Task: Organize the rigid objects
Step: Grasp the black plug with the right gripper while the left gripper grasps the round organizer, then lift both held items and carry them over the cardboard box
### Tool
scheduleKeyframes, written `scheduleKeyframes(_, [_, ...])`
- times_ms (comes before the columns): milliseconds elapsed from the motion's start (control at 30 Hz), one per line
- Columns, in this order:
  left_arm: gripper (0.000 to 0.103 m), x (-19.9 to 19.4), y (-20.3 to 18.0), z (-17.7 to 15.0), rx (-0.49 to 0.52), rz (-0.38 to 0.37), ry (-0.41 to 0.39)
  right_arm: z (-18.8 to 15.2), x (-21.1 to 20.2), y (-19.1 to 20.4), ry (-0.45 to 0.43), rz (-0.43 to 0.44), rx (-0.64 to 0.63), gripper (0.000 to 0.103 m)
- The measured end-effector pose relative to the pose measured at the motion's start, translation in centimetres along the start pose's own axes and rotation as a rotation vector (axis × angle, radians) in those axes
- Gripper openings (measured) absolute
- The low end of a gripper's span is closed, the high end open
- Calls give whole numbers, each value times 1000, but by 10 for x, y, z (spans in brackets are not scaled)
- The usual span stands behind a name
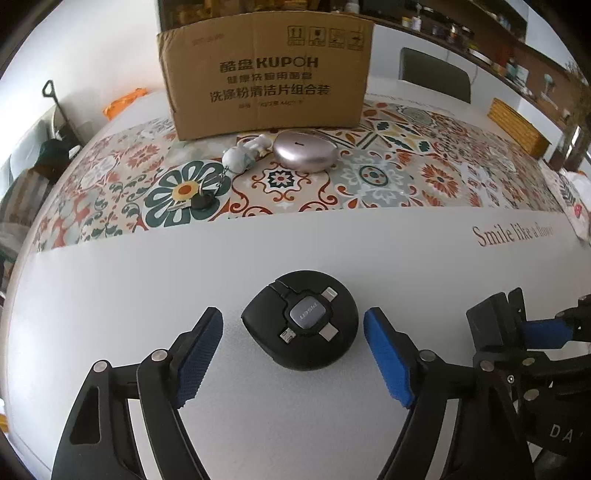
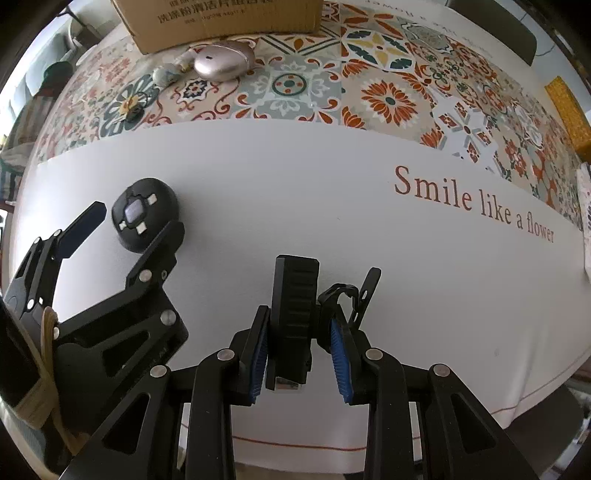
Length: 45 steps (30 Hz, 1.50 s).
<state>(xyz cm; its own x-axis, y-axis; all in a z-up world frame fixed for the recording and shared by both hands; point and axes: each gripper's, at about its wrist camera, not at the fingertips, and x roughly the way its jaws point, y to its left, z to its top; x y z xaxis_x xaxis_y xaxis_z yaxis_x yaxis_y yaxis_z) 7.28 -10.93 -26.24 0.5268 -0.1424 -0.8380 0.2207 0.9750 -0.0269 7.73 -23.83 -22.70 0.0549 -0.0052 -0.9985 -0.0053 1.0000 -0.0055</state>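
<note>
Your left gripper (image 1: 293, 356) stands spread around the round black cable reel (image 1: 300, 320), well in front of the cardboard box (image 1: 264, 70), ready to close. Right of the reel, your right gripper (image 2: 298, 360) clamps a black clip device (image 2: 294, 314), presumably box-bound.

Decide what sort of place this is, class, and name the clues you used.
Probably a home dining room: a tablecloth with tile patterns and "Smile like a flower", a chair pulled up at the far side, and wall shelves stocked with jars.

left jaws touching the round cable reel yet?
Apart. The left wrist view shows white tablecloth between each blue pad and the round cable reel; the left gripper straddles it, open.
</note>
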Motion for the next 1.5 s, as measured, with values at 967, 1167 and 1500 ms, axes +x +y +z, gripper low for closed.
scheduleKeyframes(967, [62, -34, 12, 26, -7, -16, -46, 16, -12, 2, -88, 72, -8, 31])
scheduleKeyframes(1167, [62, -56, 22, 46, -30, -11, -96, 30, -36, 4, -158, 91, -9, 31])
scheduleKeyframes(1500, [62, -93, 33, 81, -30, -1, -206, 30, -78, 16, -307, 141, -4, 31])
